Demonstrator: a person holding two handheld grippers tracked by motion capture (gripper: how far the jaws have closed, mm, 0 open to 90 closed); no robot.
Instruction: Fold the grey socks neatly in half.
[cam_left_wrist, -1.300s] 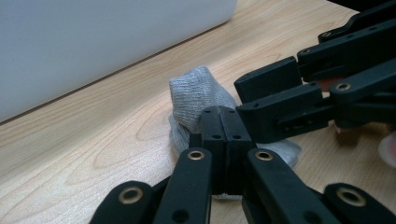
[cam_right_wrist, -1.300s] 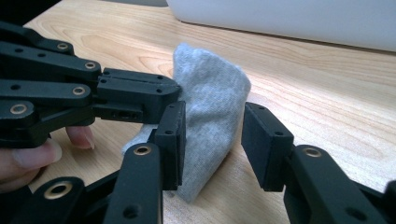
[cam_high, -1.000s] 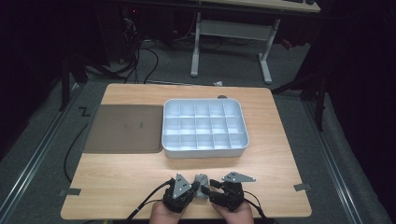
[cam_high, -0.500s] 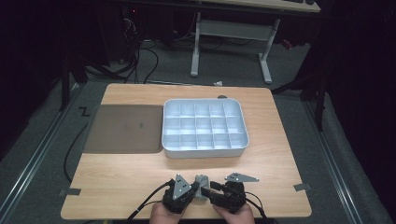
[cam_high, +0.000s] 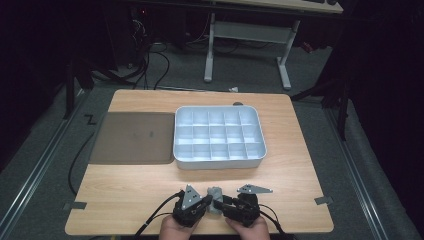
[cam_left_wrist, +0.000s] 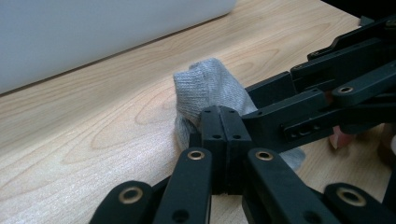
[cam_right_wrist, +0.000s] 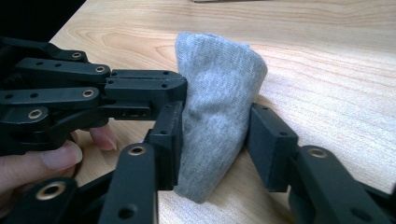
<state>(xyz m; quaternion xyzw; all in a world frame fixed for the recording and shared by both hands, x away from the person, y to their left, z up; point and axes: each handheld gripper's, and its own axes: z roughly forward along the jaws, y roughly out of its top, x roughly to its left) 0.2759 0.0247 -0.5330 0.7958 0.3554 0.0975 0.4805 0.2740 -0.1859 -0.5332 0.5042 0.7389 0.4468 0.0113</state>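
Presently both grippers meet over a small grey knitted cloth piece, perhaps a sock (cam_high: 215, 196), lying on the light wooden desk (cam_high: 150, 190) just in front of the white plastic compartment tray (cam_high: 219, 136), between that tray and the person's edge.

Left gripper (cam_high: 206, 201): jaws pressed together, pinching one end of the cloth; in the left gripper view the knit bunches up just beyond the closed tips (cam_left_wrist: 205, 93).

Right gripper (cam_high: 222, 204): jaws have just been closing, with the cloth (cam_right_wrist: 217, 102) between them. One pad lies against the fabric; the other stands just beside it, a sliver of gap showing. Not yet a firm pinch, by my reading.

Other things: a dark flat mat (cam_high: 135, 137) touching the tray's left side; a loose grey three-cornered plate (cam_high: 255, 189) on the desk, in front of the tray and to the right of the grippers.

Progress, judged: early. Cloth secured at one end, second grip forming. All tray compartments look empty; any folding, lifting or placing is left to do.
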